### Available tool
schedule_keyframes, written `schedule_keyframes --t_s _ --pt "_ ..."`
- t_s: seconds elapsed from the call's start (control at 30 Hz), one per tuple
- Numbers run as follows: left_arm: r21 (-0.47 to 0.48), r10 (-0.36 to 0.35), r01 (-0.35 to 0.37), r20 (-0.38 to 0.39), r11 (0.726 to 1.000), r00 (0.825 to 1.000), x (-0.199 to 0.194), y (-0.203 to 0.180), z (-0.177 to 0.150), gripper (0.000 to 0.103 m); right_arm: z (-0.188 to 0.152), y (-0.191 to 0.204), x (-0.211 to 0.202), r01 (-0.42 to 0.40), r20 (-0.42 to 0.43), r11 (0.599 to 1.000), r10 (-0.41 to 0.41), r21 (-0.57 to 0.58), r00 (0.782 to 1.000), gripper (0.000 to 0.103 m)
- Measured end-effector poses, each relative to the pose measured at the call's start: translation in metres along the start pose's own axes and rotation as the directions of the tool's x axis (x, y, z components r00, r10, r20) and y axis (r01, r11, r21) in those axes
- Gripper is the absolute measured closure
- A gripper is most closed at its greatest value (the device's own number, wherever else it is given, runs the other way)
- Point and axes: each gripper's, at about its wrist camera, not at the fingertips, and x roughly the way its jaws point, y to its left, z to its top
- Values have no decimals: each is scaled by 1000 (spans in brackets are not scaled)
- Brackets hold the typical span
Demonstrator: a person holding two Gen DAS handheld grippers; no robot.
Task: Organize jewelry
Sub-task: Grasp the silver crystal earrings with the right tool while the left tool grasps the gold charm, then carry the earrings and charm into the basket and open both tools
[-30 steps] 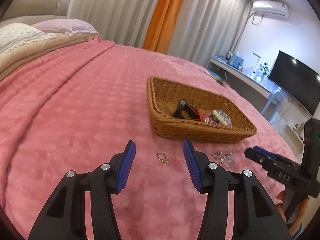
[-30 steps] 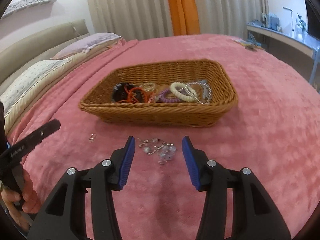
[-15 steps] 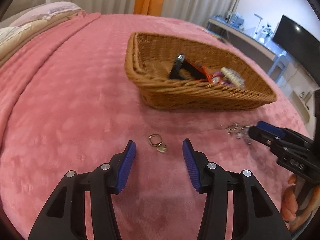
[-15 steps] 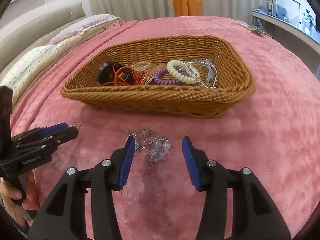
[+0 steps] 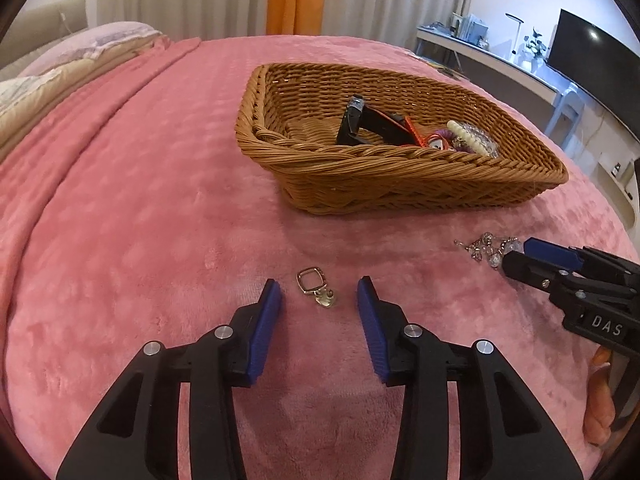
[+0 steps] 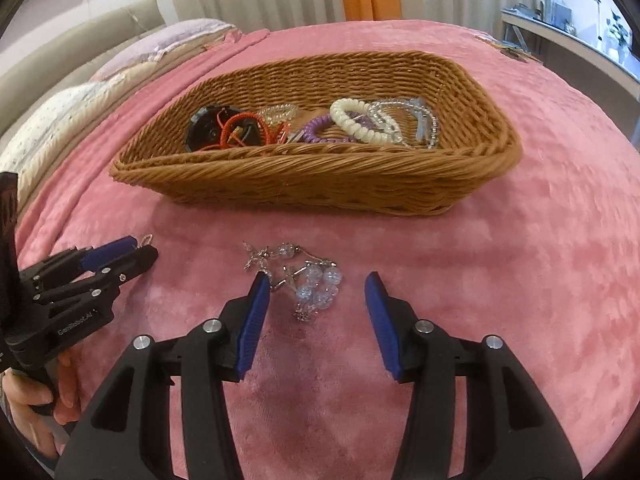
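A small ring-and-charm pendant (image 5: 316, 289) lies on the pink blanket (image 5: 140, 220), between the blue pads of the left gripper (image 5: 319, 294), whose jaws are closing without touching it yet. To its right a clear-bead bracelet (image 6: 308, 276) lies between the opening jaws of the right gripper (image 6: 316, 292), untouched. Behind both stands the wicker basket (image 6: 304, 176) holding 2 coil bracelets, cords and beads.

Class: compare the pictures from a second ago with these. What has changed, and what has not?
Both grippers came down toward the blanket. The left gripper, jaws closing, now straddles the small pendant; the right gripper, jaws opening, straddles the crystal bead bracelet. Neither is gripped. The wicker basket stayed put.
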Motion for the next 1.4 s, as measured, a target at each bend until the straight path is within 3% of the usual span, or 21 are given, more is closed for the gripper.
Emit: schedule_keyframes --t_s 0.13,0.27,0.33,0.4,0.47,0.8,0.97,1.1,1.23,1.4 --pt "-1 -5 5 2 1000 1000 0 0 -1 66 6 13 8 40 -14 997 -41 -61 999 47" --pt "10 -11 11 4 1000 1000 0 -1 -2 74 6 23 13 81 -12 991 -82 -103 997 48" --pt "16 -10 10 5 1000 1000 0 -2 -3 82 5 25 12 84 -2 989 -85 -121 996 70" --pt "22 -15 15 7 1000 1000 -1 -3 -3 88 3 28 9 81 9 987 -81 -138 997 85" --pt "24 -23 23 10 999 1000 -1 -3 -4 92 1 31 7 82 18 985 -80 -149 997 85" --pt "29 -39 38 32 999 999 -8 -4 -6 94 -2 25 -13 20 67 991 -11 -134 998 88" --pt "48 -41 36 94 998 995 -22 -7 -8 94 -4 22 -25 -5 100 992 18 -124 995 88" --pt "47 -63 56 162 997 985 -38 -6 -9 94 -4 22 -33 -24 116 993 38 -119 993 88" --pt "44 -121 113 266 993 956 -63 -4 -9 94 -5 23 -45 -43 151 991 62 -125 987 88" --pt "42 -140 134 333 990 932 -82 -8 -8 94 -3 27 -72 -54 214 989 83 -136 973 88"
